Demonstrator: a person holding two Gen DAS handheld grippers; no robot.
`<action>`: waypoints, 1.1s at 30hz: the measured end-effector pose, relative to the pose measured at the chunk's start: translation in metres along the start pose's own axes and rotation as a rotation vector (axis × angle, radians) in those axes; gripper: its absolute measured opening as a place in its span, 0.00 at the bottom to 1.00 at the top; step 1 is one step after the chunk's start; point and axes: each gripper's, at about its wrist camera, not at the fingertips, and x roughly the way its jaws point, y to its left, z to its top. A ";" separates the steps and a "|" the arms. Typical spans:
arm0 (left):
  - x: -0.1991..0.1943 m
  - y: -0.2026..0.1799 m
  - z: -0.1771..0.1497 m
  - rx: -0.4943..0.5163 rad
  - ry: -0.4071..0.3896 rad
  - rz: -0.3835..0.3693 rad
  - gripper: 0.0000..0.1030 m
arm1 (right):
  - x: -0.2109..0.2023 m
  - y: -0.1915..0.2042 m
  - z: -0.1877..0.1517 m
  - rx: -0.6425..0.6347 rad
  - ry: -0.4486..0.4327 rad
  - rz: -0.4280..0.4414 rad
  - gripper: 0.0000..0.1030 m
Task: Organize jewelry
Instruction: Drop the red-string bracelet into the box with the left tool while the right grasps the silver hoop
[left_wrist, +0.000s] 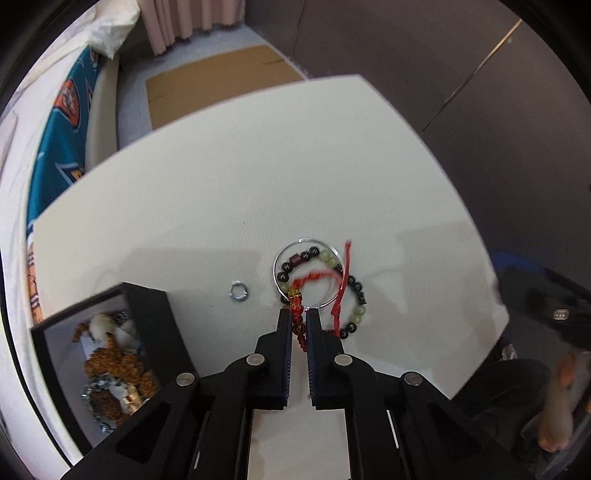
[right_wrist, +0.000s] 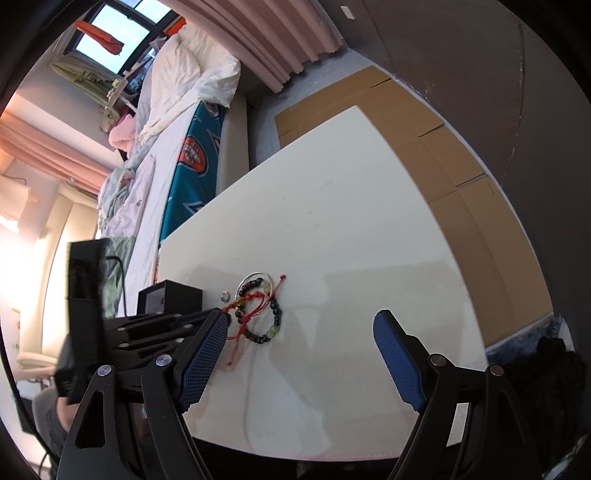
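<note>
Most of the table (left_wrist: 207, 206) is lying bare ahead of me, giving wide room at its far and right parts. The jewelry pile (left_wrist: 319, 280) is sitting near the front, with a small ring (left_wrist: 239, 290) just left of it and a narrow gap between them. The black box (left_wrist: 147, 314) is standing at the left edge, blocking that side. My left gripper (right_wrist: 221, 314) is crowding the space between box and pile.

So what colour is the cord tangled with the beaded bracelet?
Red cord; clearest in the left wrist view.
</note>
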 end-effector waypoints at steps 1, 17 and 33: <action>-0.004 -0.001 -0.001 0.004 -0.014 0.005 0.07 | 0.002 0.002 0.000 -0.002 0.003 -0.001 0.79; -0.064 0.035 -0.010 -0.031 -0.185 -0.057 0.07 | 0.035 0.038 0.001 -0.107 0.051 -0.081 0.79; -0.111 0.103 -0.038 -0.158 -0.308 -0.138 0.07 | 0.101 0.094 -0.001 -0.338 0.129 -0.286 0.79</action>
